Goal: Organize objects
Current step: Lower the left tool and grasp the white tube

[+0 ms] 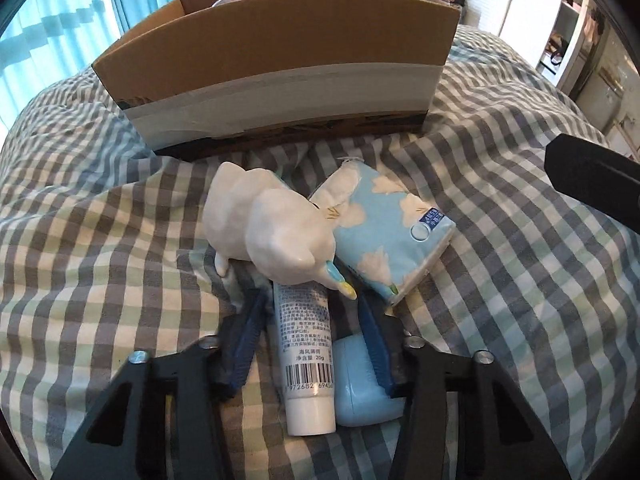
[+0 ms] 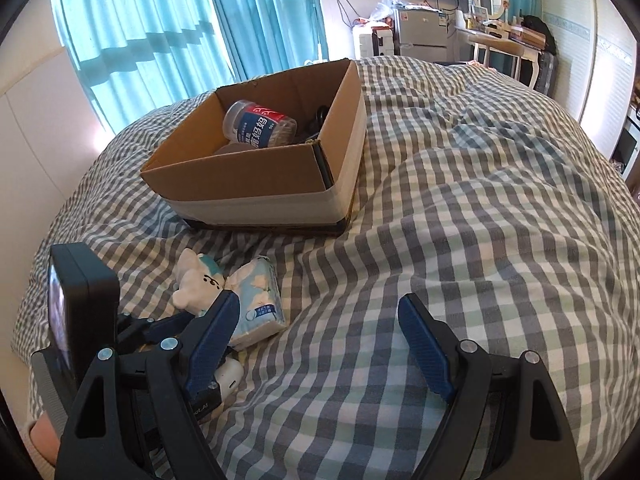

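— Left gripper (image 1: pixel 312 300) is nearest to us. How do its jaws stand?
— Narrow, closed about the white tube (image 1: pixel 306 356). A light blue case (image 1: pixel 360 396) is caught beside the tube on the right. Both lie on the checked bedcover (image 1: pixel 100 240), near to us, in front of the box (image 1: pixel 280 60).
— How will the tube handle?
— Light and soft, I think, and smooth, so it may slip or get squeezed. Better to hold its middle, not the cap. A white toy (image 1: pixel 272 232) leans on its far end and may tumble. A tissue pack (image 1: pixel 392 236) lies to the right.
— And the right gripper (image 2: pixel 320 300)?
— Wide, holding nothing, above bare bedcover.
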{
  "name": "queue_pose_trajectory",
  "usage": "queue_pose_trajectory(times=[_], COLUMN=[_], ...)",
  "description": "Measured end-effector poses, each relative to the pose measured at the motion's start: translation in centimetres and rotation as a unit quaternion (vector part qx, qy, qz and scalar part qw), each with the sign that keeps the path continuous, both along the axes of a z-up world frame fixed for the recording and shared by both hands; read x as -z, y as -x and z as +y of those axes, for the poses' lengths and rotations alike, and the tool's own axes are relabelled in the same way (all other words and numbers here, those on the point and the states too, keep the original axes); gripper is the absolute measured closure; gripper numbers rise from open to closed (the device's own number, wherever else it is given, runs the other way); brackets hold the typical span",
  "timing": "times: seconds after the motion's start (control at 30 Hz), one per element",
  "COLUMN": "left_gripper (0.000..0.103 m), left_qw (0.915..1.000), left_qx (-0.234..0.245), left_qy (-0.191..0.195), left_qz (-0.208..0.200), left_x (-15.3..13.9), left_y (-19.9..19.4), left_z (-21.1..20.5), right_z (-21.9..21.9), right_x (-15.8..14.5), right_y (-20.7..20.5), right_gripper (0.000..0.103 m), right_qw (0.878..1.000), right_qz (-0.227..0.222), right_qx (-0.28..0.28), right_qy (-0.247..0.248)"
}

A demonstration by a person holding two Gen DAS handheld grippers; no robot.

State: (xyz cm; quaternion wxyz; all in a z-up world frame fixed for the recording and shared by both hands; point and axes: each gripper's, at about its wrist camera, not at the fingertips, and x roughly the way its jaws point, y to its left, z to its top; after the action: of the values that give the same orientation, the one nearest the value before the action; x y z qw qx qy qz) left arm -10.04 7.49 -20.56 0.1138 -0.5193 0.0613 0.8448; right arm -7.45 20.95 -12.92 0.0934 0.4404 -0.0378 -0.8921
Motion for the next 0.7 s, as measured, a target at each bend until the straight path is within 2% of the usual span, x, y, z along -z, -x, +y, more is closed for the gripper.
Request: queue_pose_trajectory(times=[0.17, 0.37, 0.5, 0.7], left_gripper=[0.077, 0.077, 0.077, 0.077], left_qw=[1.0, 0.9985, 0.9971, 0.9945], left_qx=[0.001, 0.011, -0.004, -0.045], left_qy=[0.0, -0.002, -0.009, -0.008], left_qz=[0.01, 0.054, 0.075, 0.094], left_x=[-1.3, -4.7, -6.5, -8.5], left_y=[-1.2, -4.1, -5.6, -4.9], left_z=[-0.5, -1.1, -2.4, -5.1], right_z=[-0.1, -0.7, -1.5, -3.3], right_x=[0.2, 0.1, 0.1, 0.3], right_y=[-0.3, -0.9, -1.2, -1.5], right_gripper=[0.021, 0.021, 0.021, 0.021], right_qw=[1.0, 1.0, 0.999, 0.998], right_qz=[0.002, 0.005, 0.008, 0.009], right_qx=[0.002, -0.002, -0.01, -0.03], right_qy=[-0.012, -0.025, -0.037, -0.056])
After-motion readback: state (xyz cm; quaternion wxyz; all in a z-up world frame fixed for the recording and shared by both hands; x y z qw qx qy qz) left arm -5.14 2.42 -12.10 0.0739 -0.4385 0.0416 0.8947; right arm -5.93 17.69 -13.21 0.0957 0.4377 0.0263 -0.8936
